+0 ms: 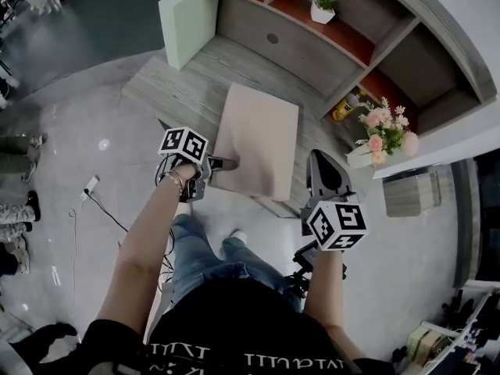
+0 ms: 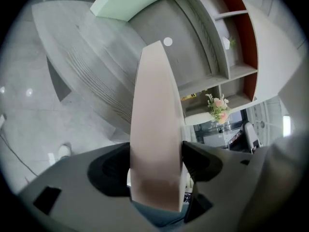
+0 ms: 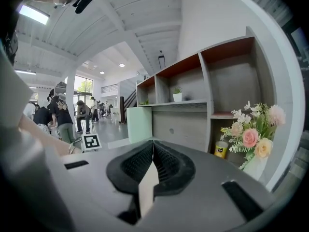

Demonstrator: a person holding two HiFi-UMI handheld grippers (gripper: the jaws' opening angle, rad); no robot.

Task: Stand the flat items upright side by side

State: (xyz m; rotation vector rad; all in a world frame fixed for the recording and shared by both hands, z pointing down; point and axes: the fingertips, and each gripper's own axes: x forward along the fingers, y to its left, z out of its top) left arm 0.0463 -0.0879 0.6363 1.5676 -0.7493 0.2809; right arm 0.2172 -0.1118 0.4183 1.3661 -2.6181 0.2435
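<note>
A pink flat slab (image 1: 262,135) is lifted at a slant over the low wooden ledge (image 1: 187,84). My left gripper (image 1: 223,164) is shut on the slab's near-left edge. In the left gripper view the pink slab (image 2: 154,110) runs edge-on between both pads, with the left gripper (image 2: 157,163) pressed on its sides. A pale green slab (image 1: 187,22) stands upright at the ledge's far left, also in view as the green slab (image 2: 133,1) and green slab (image 3: 139,123). My right gripper (image 1: 324,166) hovers just right of the pink slab, and the right gripper (image 3: 153,151) is shut on nothing.
A grey and orange shelf unit (image 1: 351,45) rises behind the ledge, with a small potted plant (image 1: 322,8) on it. A vase of pink flowers (image 1: 383,135) and a yellow can (image 1: 341,112) sit at the right. People stand far off to the left in the right gripper view.
</note>
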